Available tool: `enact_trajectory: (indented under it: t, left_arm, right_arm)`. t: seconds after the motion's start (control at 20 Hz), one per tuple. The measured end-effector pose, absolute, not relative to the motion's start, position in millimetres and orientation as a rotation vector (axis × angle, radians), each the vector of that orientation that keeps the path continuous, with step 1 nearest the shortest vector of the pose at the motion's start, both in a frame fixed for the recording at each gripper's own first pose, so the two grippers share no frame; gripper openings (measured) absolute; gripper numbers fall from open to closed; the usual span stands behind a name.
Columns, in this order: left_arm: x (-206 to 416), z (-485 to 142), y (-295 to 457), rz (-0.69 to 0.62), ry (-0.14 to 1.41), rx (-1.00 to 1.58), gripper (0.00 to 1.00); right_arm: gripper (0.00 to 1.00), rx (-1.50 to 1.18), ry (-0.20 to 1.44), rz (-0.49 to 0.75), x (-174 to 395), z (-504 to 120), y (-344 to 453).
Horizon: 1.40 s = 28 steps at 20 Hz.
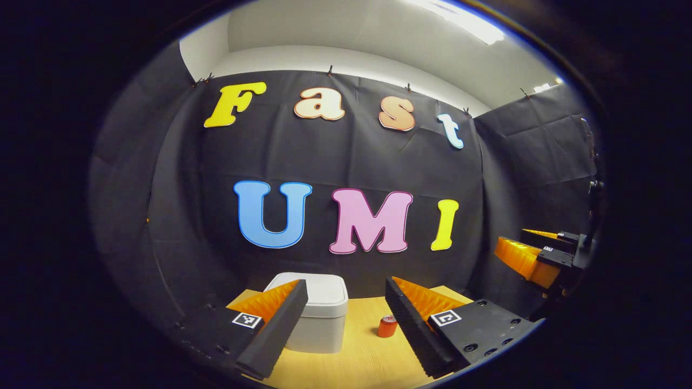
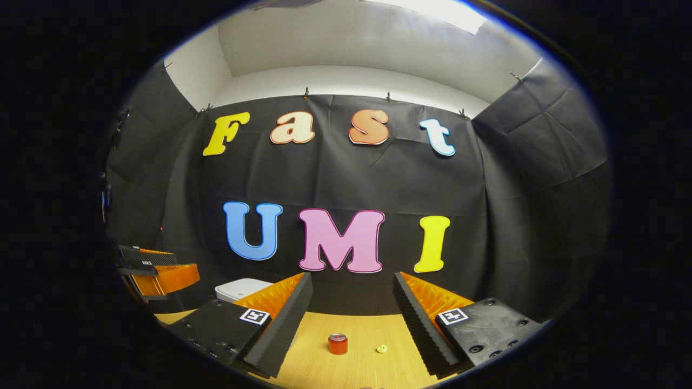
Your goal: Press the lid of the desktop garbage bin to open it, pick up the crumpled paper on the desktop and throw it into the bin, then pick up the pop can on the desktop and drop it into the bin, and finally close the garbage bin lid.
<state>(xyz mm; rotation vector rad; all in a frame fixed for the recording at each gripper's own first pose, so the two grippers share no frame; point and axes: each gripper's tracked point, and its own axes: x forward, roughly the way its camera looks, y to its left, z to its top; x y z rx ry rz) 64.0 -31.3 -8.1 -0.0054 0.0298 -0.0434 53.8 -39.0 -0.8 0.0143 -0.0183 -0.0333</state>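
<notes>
Both grippers, left [image 1: 346, 324] and right [image 2: 351, 324], hang released above the desk; the light, thin-walled pop can [image 2: 338, 343] at 6 o'clock suits a mid-body side grasp.

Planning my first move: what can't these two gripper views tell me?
- Bin: left side behind the left tool's finger in the left gripper view; mostly hidden in the right gripper view.
- Can: too small to judge dents.
- Paper: a tiny speck in the right gripper view.
</notes>
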Motion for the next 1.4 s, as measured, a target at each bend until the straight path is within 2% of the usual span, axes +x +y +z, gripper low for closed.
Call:
enact_trajectory:
  t: [0.5,0.7,1.05,1.1,1.15,1.2,1.25,1.3,1.4]
  left_arm:
    - [93.4,-19.0,-20.7,-0.005,0.060,-0.005,0.97]
    - [121.0,-32.2,-9.7,0.007,0.096,-0.032,0.87]
    - [191.8,-81.4,14.4,0.023,0.229,-0.048,0.58]
    - [201.7,-89.7,23.0,0.040,0.240,-0.057,0.52]
    - [210.6,-98.4,29.3,0.054,0.260,-0.062,0.39]
    - [218.3,-107.0,34.3,0.072,0.278,-0.057,0.34]
    - [226.3,-113.9,41.3,0.087,0.289,-0.049,0.23]
    - [234.8,-119.5,48.3,0.107,0.300,-0.039,0.18]
    - [249.2,-135.3,57.6,0.130,0.336,-0.034,0.07]
  right_arm:
    - [0.96,0.014,0.002,-0.007,72.9,-13.3,-42.0]
    - [0.96,0.007,0.046,0.010,82.3,-26.7,-40.8]
    - [0.96,-0.003,0.101,0.028,109.1,-53.4,-47.8]
    - [0.96,-0.003,0.110,0.029,112.3,-58.1,-50.7]
    - [0.96,-0.007,0.120,0.030,114.8,-63.7,-53.3]
    - [0.96,-0.012,0.128,0.031,117.8,-68.9,-57.3]
    - [0.87,-0.016,0.135,0.031,121.1,-73.8,-61.2]
    - [0.96,-0.017,0.143,0.033,123.7,-78.8,-64.9]
    - [0.96,-0.019,0.161,0.036,130.4,-89.2,-72.4]
